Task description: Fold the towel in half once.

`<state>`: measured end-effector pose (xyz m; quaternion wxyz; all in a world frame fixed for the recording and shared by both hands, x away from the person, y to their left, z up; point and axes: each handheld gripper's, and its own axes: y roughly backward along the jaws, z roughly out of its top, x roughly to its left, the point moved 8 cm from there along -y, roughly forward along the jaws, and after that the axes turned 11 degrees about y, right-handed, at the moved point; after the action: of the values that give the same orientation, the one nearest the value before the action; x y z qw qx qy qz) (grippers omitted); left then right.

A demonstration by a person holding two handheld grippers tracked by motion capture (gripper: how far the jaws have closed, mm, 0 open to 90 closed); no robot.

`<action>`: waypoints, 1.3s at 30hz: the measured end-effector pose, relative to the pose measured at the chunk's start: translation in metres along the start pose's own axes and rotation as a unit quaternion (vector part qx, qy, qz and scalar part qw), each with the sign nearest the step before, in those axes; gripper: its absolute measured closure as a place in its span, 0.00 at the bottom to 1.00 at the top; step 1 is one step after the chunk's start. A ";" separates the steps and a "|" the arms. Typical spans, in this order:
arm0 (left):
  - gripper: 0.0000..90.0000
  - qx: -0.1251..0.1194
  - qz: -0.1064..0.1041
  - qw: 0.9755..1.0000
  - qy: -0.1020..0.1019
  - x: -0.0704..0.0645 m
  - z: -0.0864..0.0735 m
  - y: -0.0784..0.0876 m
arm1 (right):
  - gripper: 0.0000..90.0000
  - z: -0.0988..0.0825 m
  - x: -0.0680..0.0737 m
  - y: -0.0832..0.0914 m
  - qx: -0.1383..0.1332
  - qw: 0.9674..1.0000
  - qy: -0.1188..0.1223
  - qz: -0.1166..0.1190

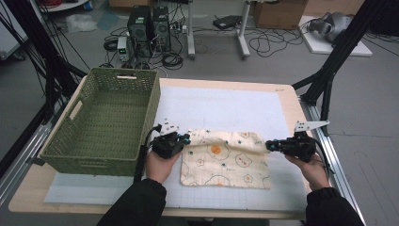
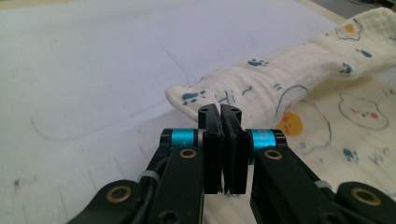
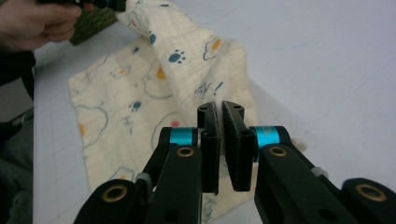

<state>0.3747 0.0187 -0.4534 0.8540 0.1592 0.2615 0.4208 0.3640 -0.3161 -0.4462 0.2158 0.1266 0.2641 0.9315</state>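
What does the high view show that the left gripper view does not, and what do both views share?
High view alone: the green woven basket at the table's left, the person's dark sleeves, and the right hand-held gripper shut on the cloth's right far corner.

Left gripper view alone: a close look at the left hand-held gripper, its black jaws pressed together on the cloth's edge.

Both: the cream printed cloth with its far edge lifted and folding over, and the white mat under it.
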 end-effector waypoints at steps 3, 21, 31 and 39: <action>0.96 0.014 -0.003 1.000 -0.001 0.001 -0.020 0.008 | 0.95 -0.009 0.012 -0.003 0.007 1.000 0.007 0.010; 0.60 0.037 -0.030 0.999 0.018 -0.004 -0.022 0.009 | 0.65 -0.021 0.019 -0.008 0.012 1.000 0.003 0.006; 0.80 0.066 -0.020 0.997 0.037 0.002 -0.021 -0.017 | 0.69 -0.016 0.020 -0.033 0.029 0.999 0.009 0.041; 0.97 0.079 -0.050 0.995 0.016 -0.012 -0.025 -0.005 | 0.94 -0.025 0.034 -0.031 0.049 0.996 0.024 0.070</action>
<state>0.3570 0.0079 -0.4728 0.8546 0.2059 0.3151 0.3577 0.3360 -0.2870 -0.4797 0.1373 0.1329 0.3053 0.9329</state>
